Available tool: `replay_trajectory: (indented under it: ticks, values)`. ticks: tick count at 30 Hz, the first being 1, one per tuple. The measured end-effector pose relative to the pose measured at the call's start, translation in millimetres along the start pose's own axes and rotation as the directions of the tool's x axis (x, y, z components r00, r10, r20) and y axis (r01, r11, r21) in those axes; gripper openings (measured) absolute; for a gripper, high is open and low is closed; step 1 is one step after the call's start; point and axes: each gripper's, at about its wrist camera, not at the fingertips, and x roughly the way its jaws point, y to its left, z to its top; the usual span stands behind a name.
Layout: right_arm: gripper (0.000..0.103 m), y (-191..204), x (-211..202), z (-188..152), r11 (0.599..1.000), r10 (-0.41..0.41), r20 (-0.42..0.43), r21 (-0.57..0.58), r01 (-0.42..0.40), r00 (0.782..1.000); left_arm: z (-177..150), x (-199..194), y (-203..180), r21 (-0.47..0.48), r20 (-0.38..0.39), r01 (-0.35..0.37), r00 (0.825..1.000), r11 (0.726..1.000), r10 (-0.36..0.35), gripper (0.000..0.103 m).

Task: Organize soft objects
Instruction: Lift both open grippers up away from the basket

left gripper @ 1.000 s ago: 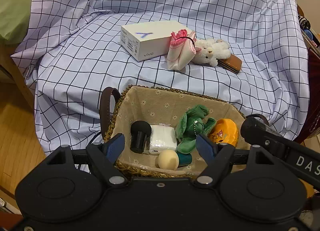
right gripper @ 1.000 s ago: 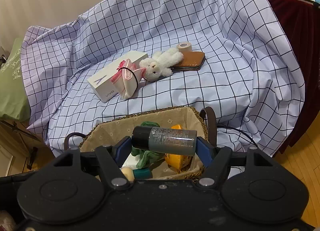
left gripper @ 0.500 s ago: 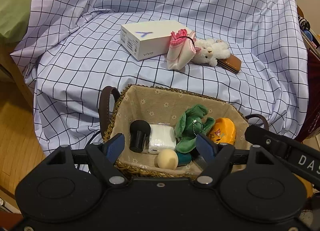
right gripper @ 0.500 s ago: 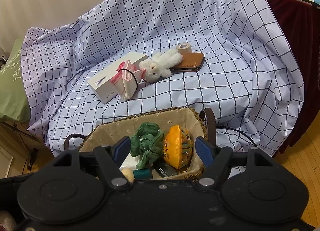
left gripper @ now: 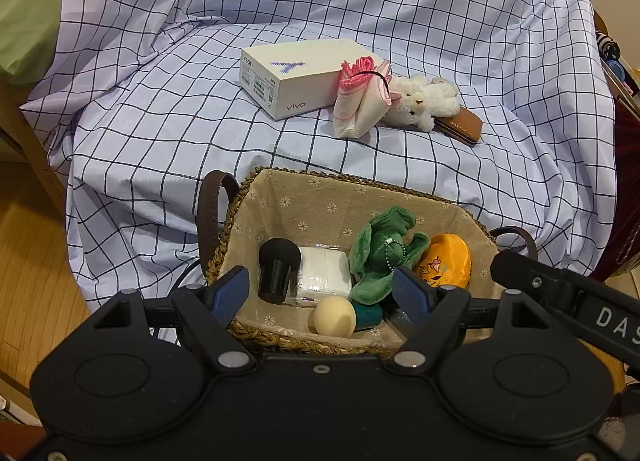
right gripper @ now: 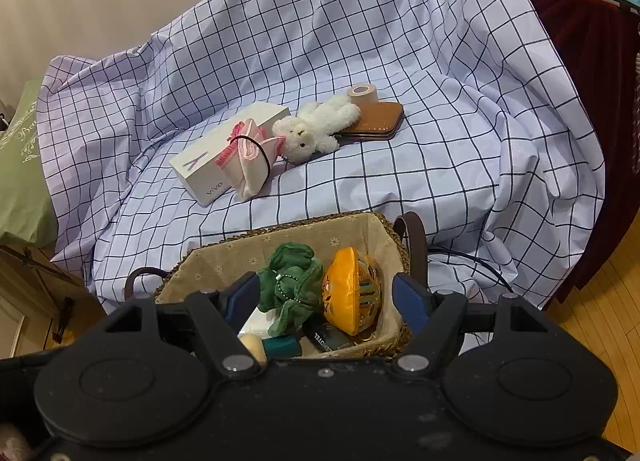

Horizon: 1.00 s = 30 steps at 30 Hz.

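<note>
From the left wrist, the left hand-held gripper (left gripper: 322,292) is spread and empty above the woven lined basket (left gripper: 340,197), which already holds the green plush toy (left gripper: 380,253).

From the right wrist, the right hand-held gripper (right gripper: 326,295) is also spread and empty; the white fluffy toy lamb (right gripper: 316,127) and the pink cloth pouch (right gripper: 250,159) wait on the checked sheet (right gripper: 400,189).

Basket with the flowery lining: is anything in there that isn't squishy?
Yes. In the woven basket, a hard-looking black cylinder and dark bottle lie among soft things, while the white plush lamb lies outside on the checked sheet.
</note>
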Motion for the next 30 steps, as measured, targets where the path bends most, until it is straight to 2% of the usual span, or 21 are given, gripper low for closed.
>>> replay_trajectory:
  ticks: [10,17,20,30]
  values:
    - [0.075,-2.1,0.2,0.1,1.000,-0.021,0.009,0.012,0.021,1.000,0.3,-0.9,-0.6,-0.005,0.008,0.000,1.000,1.000,0.000,0.075]
    - [0.077,-3.1,-1.1,1.1,0.999,-0.050,0.036,-0.001,0.050,0.998,1.4,-6.9,-4.1,0.014,0.053,-0.022,0.998,1.000,0.021,0.079]
    - [0.080,-5.1,-1.2,2.7,0.998,-0.063,0.051,-0.001,0.064,0.997,3.5,-8.8,-4.4,0.013,0.076,-0.019,0.997,1.000,0.018,0.090]
    - [0.081,-13.6,9.2,14.0,0.997,-0.074,0.057,0.011,0.073,0.996,12.7,-3.3,-4.3,0.014,0.106,-0.025,0.994,1.000,0.024,0.094]
